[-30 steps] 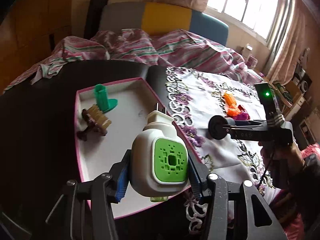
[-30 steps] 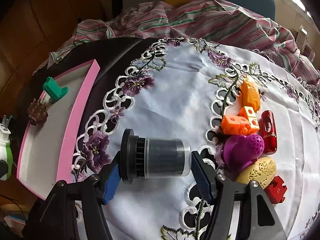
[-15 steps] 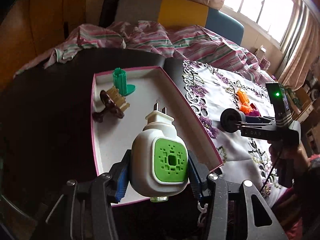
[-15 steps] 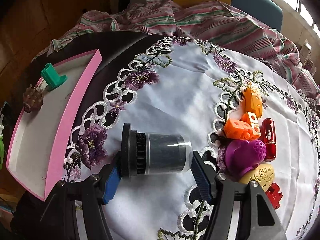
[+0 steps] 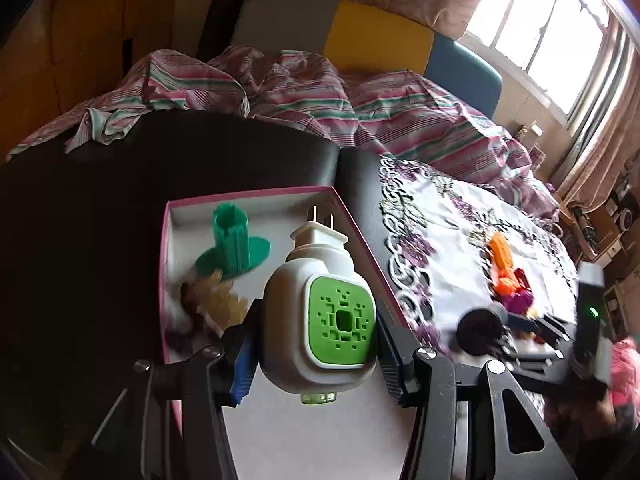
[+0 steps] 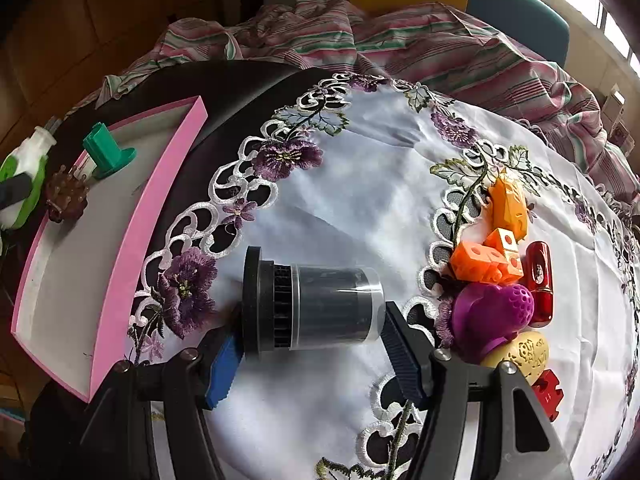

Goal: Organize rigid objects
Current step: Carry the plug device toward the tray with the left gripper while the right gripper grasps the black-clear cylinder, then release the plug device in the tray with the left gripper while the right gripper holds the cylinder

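Over the pink tray [image 5: 256,196] I hold my left gripper [image 5: 316,360], clamped on the white-and-green plug-in device [image 5: 320,316], prongs pointing away. Beneath sit a green stand [image 5: 234,240] and a brown brush [image 6: 66,198]. My right gripper [image 6: 310,350] grasps the black canister [image 6: 312,308] sideways above the embroidered cloth [image 6: 360,184], beside the toy pile [image 6: 504,276].

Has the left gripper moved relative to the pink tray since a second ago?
Yes. The left gripper, holding the plug-in, has carried in over the tray.

Motion blur smears the brown brush [image 5: 204,304] in the tray [image 5: 248,196].
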{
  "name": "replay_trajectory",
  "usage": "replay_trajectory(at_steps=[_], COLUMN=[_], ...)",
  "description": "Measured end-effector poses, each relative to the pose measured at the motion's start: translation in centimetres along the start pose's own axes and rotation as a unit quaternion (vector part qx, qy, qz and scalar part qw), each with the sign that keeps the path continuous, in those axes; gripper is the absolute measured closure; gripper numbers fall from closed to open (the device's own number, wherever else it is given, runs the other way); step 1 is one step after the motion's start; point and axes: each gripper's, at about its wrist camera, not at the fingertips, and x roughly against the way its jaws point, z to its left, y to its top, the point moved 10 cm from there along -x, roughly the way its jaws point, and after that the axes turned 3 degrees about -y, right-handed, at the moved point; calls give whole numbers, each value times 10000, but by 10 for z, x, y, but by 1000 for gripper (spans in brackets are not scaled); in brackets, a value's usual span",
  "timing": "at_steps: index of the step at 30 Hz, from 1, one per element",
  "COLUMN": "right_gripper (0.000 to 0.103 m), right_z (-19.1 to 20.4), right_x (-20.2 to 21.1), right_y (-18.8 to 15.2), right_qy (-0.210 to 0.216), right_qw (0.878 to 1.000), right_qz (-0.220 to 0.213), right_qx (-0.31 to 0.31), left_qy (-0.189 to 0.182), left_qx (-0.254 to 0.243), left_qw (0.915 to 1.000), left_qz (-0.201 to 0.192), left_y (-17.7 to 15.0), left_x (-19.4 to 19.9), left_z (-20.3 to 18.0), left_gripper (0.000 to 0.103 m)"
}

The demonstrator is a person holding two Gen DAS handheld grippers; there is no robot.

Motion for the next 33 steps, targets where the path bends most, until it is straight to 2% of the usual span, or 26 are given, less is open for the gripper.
replay_trajectory(at_steps=[9,11,14,17,19,23,30,33], right_gripper=[37,37,37,37,37,39,39,39], right_z=[4,4,4,5,4,3,4,4], right_x=[0,-1,-1,-3,-4,-6,-6,-6], right_y=[1,1,1,1,0,-1,0,0], right_qy=[38,38,35,24,0,-56,-70,-78], right_qw=[10000,10000,9999,9999,9999,9998,9998,9998], right_qz=[4,4,-7,1,21,66,46,41], right_qx=[79,81,100,109,120,153,167,159], left_qy=[290,469,403,377,426,554,921,965], left_qx=[160,-19,-5,19,6,-76,-259,-272], left_qw=[9979,9976,9979,9984,9988,9984,9952,9947], left_qz=[563,500,511,416,258,-12,-195,-224], left_y=[23,28,32,33,34,27,-10,-24], left_x=[-81,-89,-93,-85,-72,-39,11,26], left_z=[10,12,12,11,12,15,20,20], left_gripper=[51,51,50,48,43,42,42,40])
